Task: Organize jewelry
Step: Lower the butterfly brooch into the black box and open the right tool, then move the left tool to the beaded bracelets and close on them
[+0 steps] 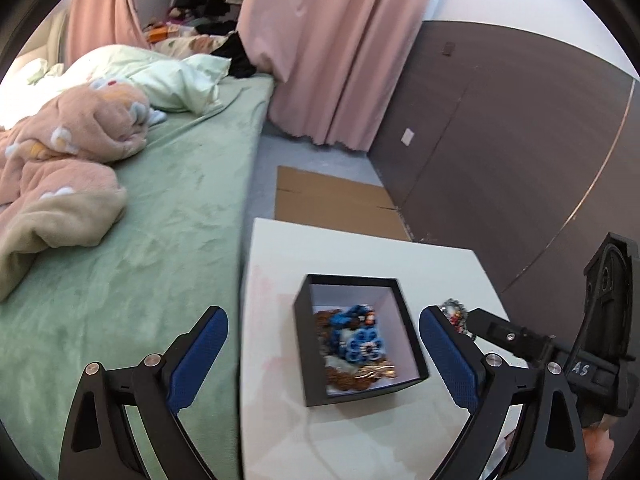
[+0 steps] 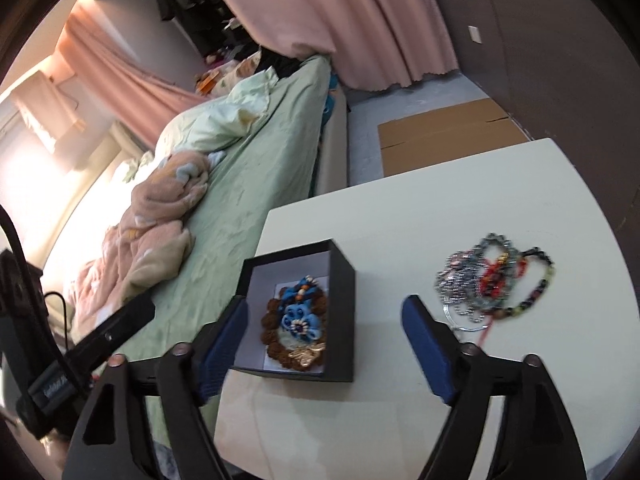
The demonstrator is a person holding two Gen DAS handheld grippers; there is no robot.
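Observation:
A black open box stands on the white table. It holds a brown bead bracelet, a blue flower piece and a gold item. A pile of beaded bracelets lies on the table right of the box; a bit of the pile shows in the left wrist view. My left gripper is open and empty, hovering above the box. My right gripper is open and empty, straddling the box's right wall from above.
A bed with a green sheet and pink blanket adjoins the table's left edge. Flat cardboard lies on the floor beyond the table. Pink curtains and a dark wall stand behind.

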